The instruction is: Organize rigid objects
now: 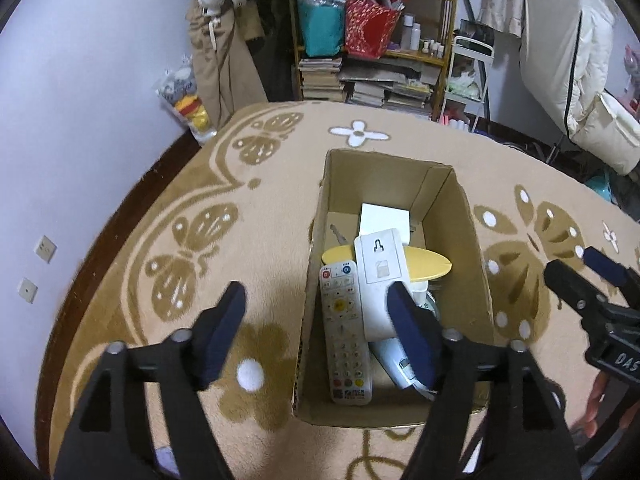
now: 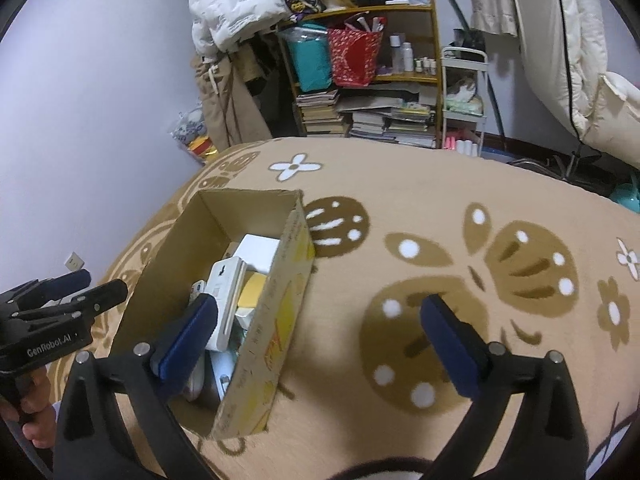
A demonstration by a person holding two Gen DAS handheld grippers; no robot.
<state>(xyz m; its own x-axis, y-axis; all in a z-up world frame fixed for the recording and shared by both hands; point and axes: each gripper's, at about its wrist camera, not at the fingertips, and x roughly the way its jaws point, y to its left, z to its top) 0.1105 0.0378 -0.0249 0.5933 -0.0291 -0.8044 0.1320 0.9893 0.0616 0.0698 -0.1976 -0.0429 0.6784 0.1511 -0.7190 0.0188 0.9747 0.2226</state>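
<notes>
Two grippers, each with black arms and dark blue padded fingers, stand wide apart and hold nothing. The left gripper (image 1: 318,312) straddles the left wall of an open, rectangular cardboard box (image 1: 316,276): its left finger is over the carpet (image 1: 120,280), its right finger (image 1: 408,332) over the box's contents. The right gripper (image 2: 320,340) straddles the box's right wall (image 2: 276,320), which is printed with yellow markings on its outer face; its left finger (image 2: 188,336) is over the contents, its right finger over bare carpet. The box sits flat on a plush tan carpet with brown and white flower and butterfly patterns. Inside, a long white remote control (image 1: 346,332) with coloured buttons lies flat along the left wall. Beside it a smooth white rectangular plate (image 1: 378,276) with printed symbols lies tilted across a yellow oval disc (image 1: 424,262). A white box (image 1: 384,218) lies toward the far end, with a metal key (image 1: 338,234) to its left. A pale blue plastic item (image 1: 394,360) lies under the plate at the near end; its kind cannot be told. Shelves (image 1: 372,40) crowded with books and bags stand beyond the carpet.
</notes>
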